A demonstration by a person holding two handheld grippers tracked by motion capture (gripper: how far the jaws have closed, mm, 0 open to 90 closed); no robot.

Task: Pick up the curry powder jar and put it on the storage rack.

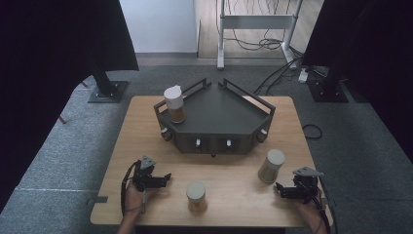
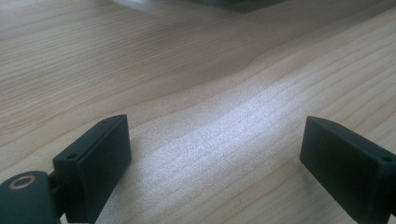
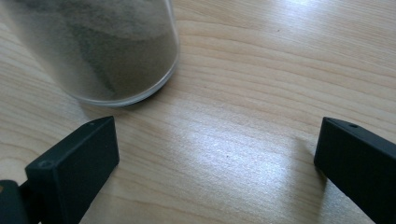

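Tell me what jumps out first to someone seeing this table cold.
The dark angular tray at the far middle of the wooden table grabs the eye, with one jar standing in its left corner. Two more jars stand on the bare wood nearer the person: one at the front middle, one just ahead of the open right claw. The left claw is open too.

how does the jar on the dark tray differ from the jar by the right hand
The tray jar stands up on the dark tray at its left corner; the right jar stands on the bare table. The tray jar's contents look orange-brown, the right jar's paler grey-brown. Both are upright, pale-lidded and ungripped.
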